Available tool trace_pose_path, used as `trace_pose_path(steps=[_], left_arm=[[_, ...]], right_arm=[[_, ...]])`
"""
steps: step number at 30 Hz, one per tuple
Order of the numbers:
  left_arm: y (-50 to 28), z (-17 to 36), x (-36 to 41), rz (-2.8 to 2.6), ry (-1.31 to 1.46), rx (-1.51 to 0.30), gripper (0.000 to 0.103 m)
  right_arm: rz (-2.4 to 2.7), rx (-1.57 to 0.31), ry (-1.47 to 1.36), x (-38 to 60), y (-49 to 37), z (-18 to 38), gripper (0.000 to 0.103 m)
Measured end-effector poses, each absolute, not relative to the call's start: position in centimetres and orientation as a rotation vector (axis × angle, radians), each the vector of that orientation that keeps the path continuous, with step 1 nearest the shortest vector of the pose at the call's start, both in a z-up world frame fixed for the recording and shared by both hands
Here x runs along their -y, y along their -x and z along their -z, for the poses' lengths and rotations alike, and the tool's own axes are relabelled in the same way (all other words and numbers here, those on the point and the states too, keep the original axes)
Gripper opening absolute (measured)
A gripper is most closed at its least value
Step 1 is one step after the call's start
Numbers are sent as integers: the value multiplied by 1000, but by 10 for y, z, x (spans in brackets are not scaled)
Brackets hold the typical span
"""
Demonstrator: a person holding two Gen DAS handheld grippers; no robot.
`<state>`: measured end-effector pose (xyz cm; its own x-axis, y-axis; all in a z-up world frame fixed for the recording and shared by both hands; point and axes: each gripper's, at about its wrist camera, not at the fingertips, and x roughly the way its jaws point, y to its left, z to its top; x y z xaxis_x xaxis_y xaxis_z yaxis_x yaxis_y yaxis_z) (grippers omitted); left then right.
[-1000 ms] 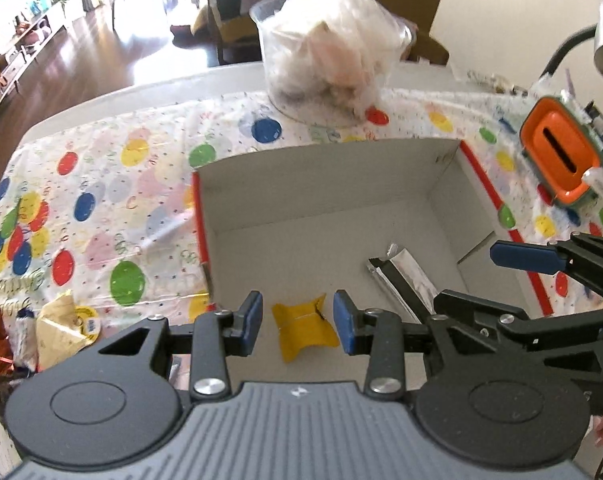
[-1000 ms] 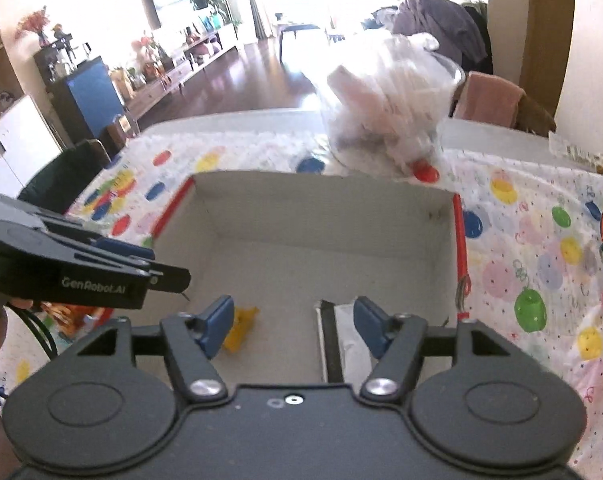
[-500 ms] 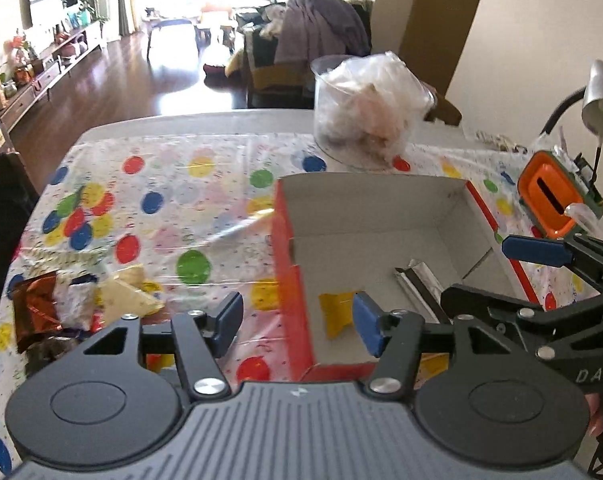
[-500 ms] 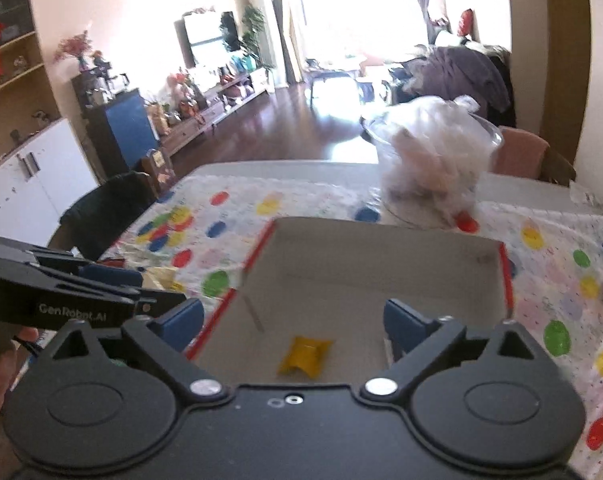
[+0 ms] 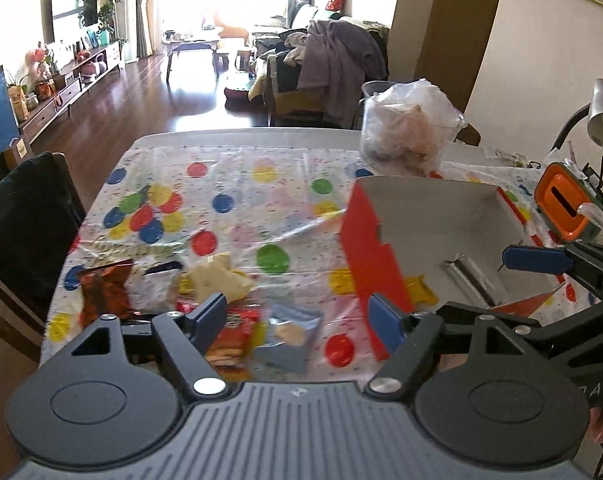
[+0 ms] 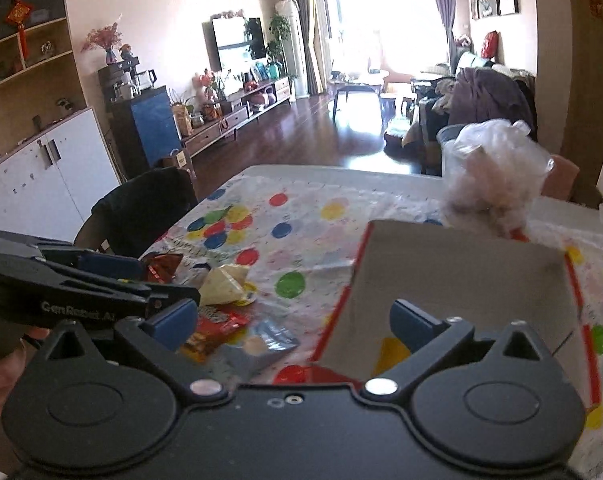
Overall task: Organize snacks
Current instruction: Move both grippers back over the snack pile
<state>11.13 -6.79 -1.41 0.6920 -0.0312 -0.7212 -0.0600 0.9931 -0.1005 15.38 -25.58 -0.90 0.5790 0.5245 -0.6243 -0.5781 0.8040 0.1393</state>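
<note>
On the balloon-print tablecloth (image 5: 237,184), left gripper (image 5: 297,316) and right gripper (image 6: 293,320) gape empty

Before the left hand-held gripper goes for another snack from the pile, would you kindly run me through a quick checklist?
1. Left hand-held gripper open and empty: ok.
2. Right hand-held gripper open and empty: ok.
3. Loose snacks within view: ok; blue packet, red packet and pale yellow packet lie left of the box.
4. Room left in the box: ok; only a yellow packet and a silver packet show.
5. Blue packet free of the red one: cannot tell.
</note>
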Motion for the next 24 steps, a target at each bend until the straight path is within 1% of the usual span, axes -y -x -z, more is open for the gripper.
trace_pose_path(steps=[2, 6, 12, 21, 22, 24], left_arm=[[-106, 17, 56, -21, 119, -807, 82], [-95, 24, 28, -25, 119, -787, 83], [-84, 40, -15, -41, 111, -821, 84], [-86, 72, -70, -34, 130, -895, 84], [-87, 76, -75, -30, 128, -901, 84], [-92, 84, -84, -18, 122, -927, 84]], right_arm=[[-648, -716, 81, 244, -150, 14, 103], [-663, -709, 71, 227, -139, 23, 103], [-657, -736, 92, 197, -137, 38, 103], [-561, -848, 66, 162, -151, 74, 103], [-540, -864, 58, 159, -154, 78, 103], [-500, -901, 37, 154, -160, 89, 98]])
